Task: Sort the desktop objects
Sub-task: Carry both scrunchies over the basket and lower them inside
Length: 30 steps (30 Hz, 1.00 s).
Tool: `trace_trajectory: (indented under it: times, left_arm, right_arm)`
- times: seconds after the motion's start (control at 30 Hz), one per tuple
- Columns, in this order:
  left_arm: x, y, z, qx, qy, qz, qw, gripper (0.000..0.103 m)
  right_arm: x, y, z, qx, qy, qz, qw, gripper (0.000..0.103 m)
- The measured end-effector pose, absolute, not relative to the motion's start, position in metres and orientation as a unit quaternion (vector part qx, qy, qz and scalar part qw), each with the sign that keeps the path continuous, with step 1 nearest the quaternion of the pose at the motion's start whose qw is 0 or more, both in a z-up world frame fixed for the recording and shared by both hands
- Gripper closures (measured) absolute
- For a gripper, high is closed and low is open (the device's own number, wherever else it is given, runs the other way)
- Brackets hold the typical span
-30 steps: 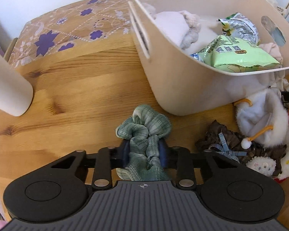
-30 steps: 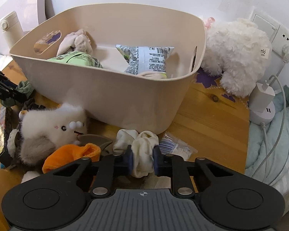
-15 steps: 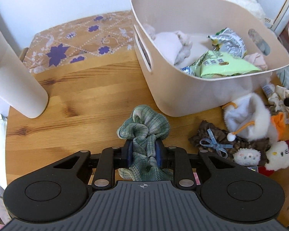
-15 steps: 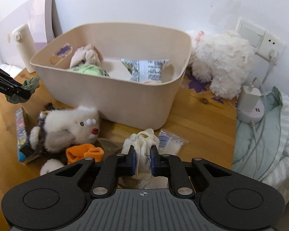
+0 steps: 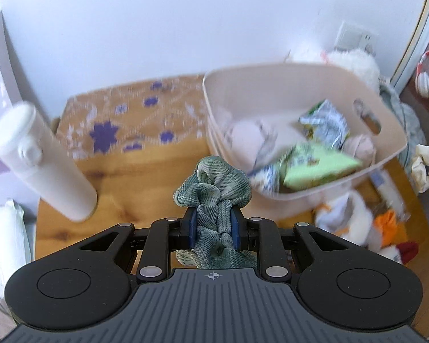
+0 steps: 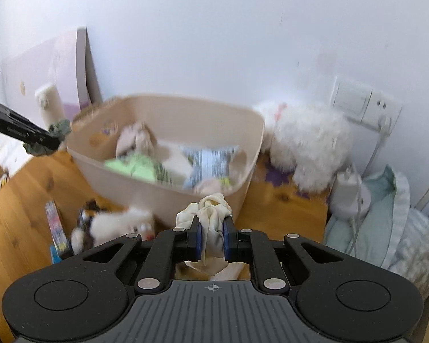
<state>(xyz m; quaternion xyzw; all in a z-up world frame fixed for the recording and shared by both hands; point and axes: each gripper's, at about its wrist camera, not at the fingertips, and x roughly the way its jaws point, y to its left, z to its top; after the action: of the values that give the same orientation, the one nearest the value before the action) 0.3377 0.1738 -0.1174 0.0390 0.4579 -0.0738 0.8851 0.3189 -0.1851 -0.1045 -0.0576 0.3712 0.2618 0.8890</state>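
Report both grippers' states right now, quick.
Left gripper: shut on the green scrunchie, lifted off the table.
Right gripper: shut on the cream scrunchie, also lifted.

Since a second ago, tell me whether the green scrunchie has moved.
Yes. The green scrunchie, clamped in the left gripper, has gone up off the wooden table: it lay beside the beige basket wall and now hangs near its rim.

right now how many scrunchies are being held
2: a green scrunchie clamped in the left gripper, and a cream scrunchie clamped in the right gripper. More may lie hidden in the blurred clutter beside the bin.
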Motion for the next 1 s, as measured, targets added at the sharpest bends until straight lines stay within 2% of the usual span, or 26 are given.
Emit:
trace_trajectory:
  times: [0.47,0.73,1.0]
  left_arm:
    - [0.380,0.129,-0.080,0.073,0.410,-0.101,0.903,0.080]
    - [0.406,0.085,-0.089,0.099,0.412,-0.106,0.900,0.079]
    - [0.422,0.062,-0.118,0.087,0.459,-0.092,0.879,0.075]
  right_arm:
    - [0.364,-0.175,-0.047,-0.033,0.301,0.267,0.915,0.090]
    - [0.400,-0.150,-0.056,-0.019,0.325,0.275,0.905,0.090]
    - [0.419,-0.123,-0.093,0.025,0.391,0.262,0.882,0.090]
